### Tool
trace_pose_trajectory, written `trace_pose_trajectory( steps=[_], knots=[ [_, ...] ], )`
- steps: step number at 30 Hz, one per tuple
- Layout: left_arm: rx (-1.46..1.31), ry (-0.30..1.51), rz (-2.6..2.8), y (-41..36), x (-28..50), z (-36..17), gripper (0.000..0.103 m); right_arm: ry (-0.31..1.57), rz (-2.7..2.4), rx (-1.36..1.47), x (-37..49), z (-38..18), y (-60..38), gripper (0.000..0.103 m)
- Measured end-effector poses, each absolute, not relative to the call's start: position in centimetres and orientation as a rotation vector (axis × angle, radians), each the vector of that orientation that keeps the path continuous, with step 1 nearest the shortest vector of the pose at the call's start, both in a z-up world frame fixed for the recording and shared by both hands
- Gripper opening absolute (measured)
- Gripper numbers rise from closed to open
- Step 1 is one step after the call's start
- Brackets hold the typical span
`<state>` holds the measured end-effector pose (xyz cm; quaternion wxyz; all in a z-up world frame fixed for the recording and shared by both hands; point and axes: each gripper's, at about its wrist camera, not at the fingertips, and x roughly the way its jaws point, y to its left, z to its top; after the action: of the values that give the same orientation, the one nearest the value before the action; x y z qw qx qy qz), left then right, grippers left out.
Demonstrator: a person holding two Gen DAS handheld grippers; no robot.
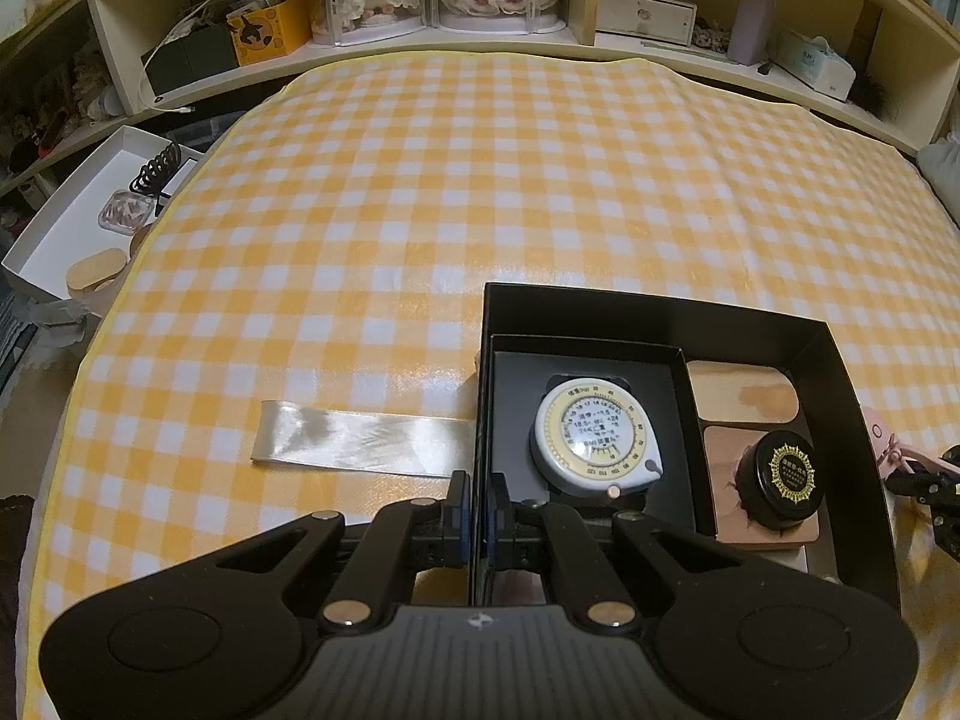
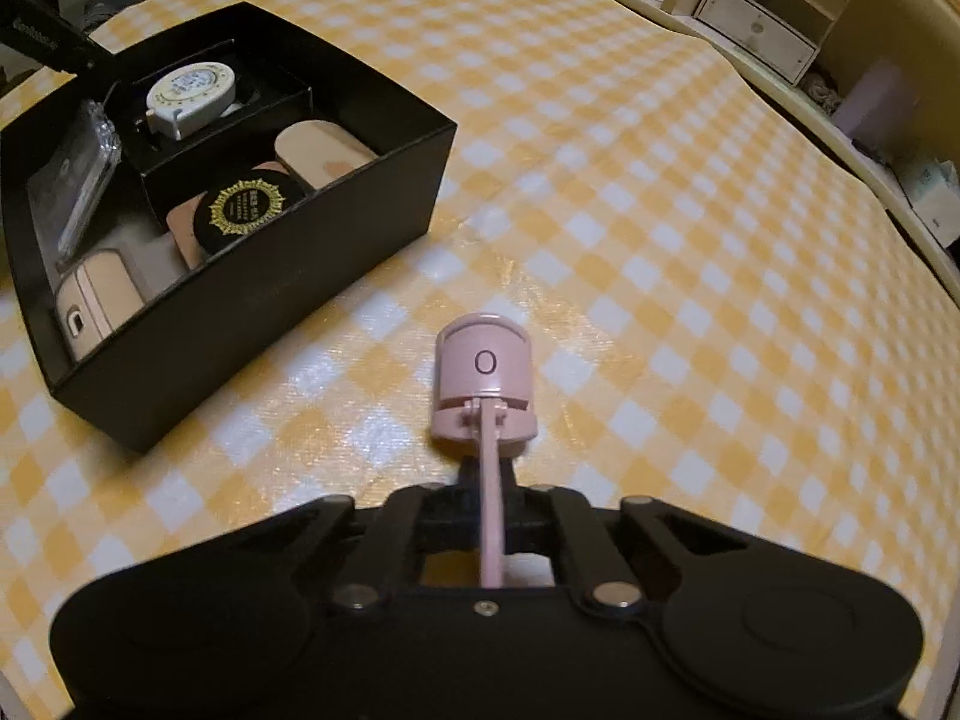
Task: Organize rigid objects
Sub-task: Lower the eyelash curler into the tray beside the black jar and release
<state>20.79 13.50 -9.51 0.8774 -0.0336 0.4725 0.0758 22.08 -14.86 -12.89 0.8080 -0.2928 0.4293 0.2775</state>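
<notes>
The right hand-held gripper tilts steeply down, clamped on a pink curler lying on the checked tabletop just right of the black box; the left hand-held gripper, tilted likewise, pinches the box's left wall; shelves stand beyond the box.

Pink curler flat on cloth, beside black box.

The checked tablecloth lies bare and passable right of and beyond the black box, whose upright walls and packed compartments block the left side, the pink eyelash curler lying just beside it.
</notes>
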Motion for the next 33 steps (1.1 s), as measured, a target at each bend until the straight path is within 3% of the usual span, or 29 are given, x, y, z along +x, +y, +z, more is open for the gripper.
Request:
trace_pose_trajectory(
  steps=[17, 29, 33],
  knots=[
    [-0.07, 0.988, 0.158, 13.3, 21.0, -9.5, 0.005, 0.77, 0.587, -0.086, 20.2, -4.1, -11.9, 0.004],
    [-0.071, 0.988, 0.159, 13.3, 21.0, -9.6, 0.005, 0.94, 0.458, 0.343, 20.3, -7.6, -8.4, 0.004],
    [-0.071, 0.988, 0.158, 13.3, 20.9, -9.7, 0.005, 0.906, 0.377, 0.45, 19.8, -8.4, -8.1, 0.004]
  ],
)
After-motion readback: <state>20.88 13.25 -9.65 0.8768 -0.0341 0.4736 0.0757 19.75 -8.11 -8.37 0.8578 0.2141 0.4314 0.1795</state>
